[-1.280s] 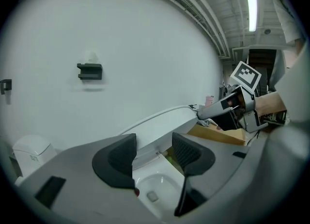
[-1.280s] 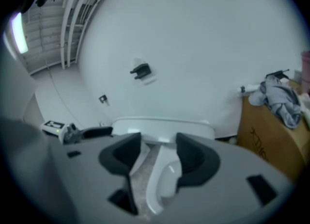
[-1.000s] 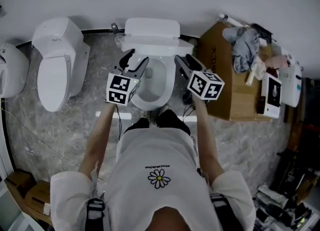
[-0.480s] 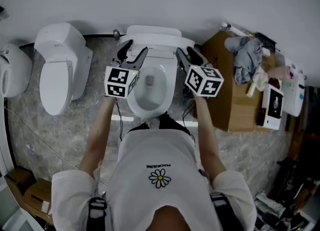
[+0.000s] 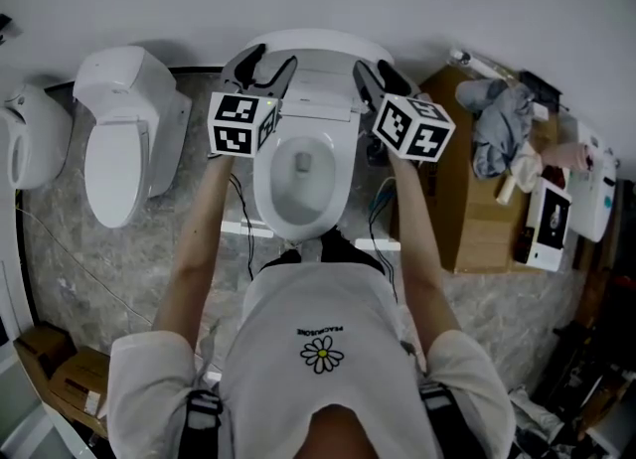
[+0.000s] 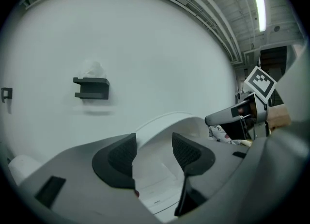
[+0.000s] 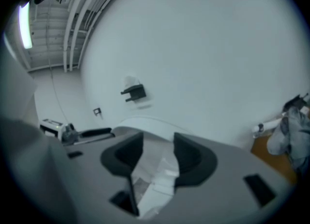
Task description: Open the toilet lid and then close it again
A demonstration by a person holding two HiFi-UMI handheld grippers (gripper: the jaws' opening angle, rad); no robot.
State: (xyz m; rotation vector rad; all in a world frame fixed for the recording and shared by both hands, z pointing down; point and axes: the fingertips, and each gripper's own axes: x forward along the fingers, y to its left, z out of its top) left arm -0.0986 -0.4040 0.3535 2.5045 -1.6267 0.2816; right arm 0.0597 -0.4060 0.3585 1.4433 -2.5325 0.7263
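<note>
Head view: raised lid (image 5: pixel 308 48), upright behind bowl (image 5: pixel 298 174). Judged half through: opened already, yet to close. Left claw (image 5: pixel 266 62) and right claw (image 5: pixel 376 77) at lid's top edge, behind bowl.

Left gripper view: wide claw, lid beyond gap, nothing pinched.

Right gripper view: wide claw, just narrowed slightly, empty; lid ahead.
</note>
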